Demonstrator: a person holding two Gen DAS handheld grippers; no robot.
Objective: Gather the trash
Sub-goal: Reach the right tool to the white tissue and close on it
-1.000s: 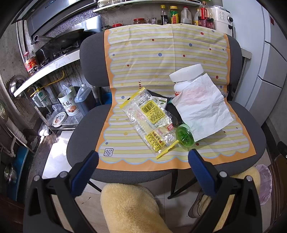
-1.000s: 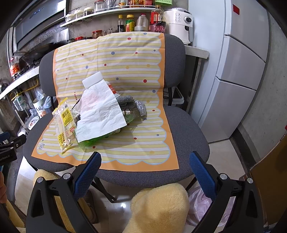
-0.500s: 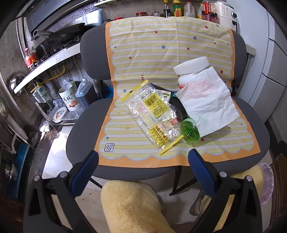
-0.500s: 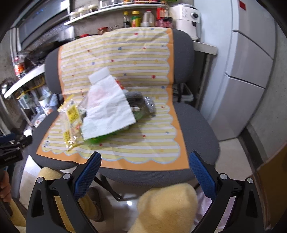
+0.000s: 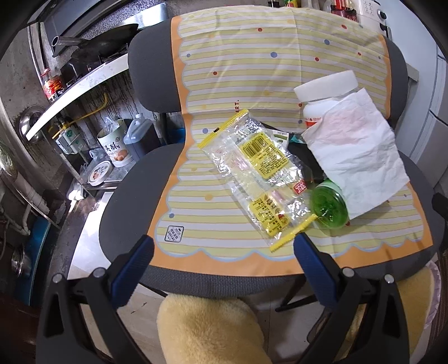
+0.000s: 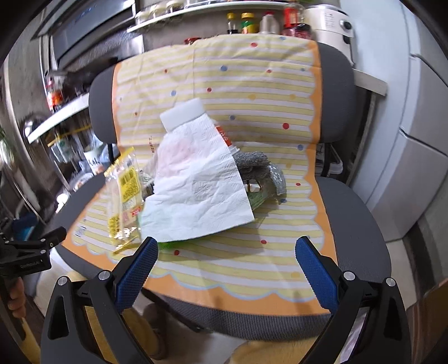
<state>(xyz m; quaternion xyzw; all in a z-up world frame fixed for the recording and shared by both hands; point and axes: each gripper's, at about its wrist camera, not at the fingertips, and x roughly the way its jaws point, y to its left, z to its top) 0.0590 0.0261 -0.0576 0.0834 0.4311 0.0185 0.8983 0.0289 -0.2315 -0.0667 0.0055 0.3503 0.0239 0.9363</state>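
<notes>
Trash lies on a grey chair covered by a striped yellow mat (image 5: 201, 201). A clear zip bag with yellow labels (image 5: 260, 176) lies at mid-seat and also shows in the right wrist view (image 6: 123, 193). A white paper towel (image 5: 355, 148) (image 6: 196, 182) drapes over a white-capped bottle (image 5: 324, 86) (image 6: 183, 113) and dark wrappers. A green lid (image 5: 329, 204) sits at the towel's front corner. A grey foil wrapper (image 6: 260, 170) lies right of the towel. My left gripper (image 5: 224, 252) is open and empty above the seat's front edge. My right gripper (image 6: 226, 252) is open and empty, near the towel's front edge.
A stove counter with a wok (image 5: 92, 47) stands at the left, with tins and a jug (image 5: 114, 145) below it. A white fridge (image 6: 414, 140) stands at the right. Bottles line the back shelf (image 6: 252, 22). Yellow furry slippers (image 5: 207, 330) show below the seat.
Both grippers have moved closer to the chair seat, so the trash looks larger. Nothing on the seat has moved and both grippers stay open.
</notes>
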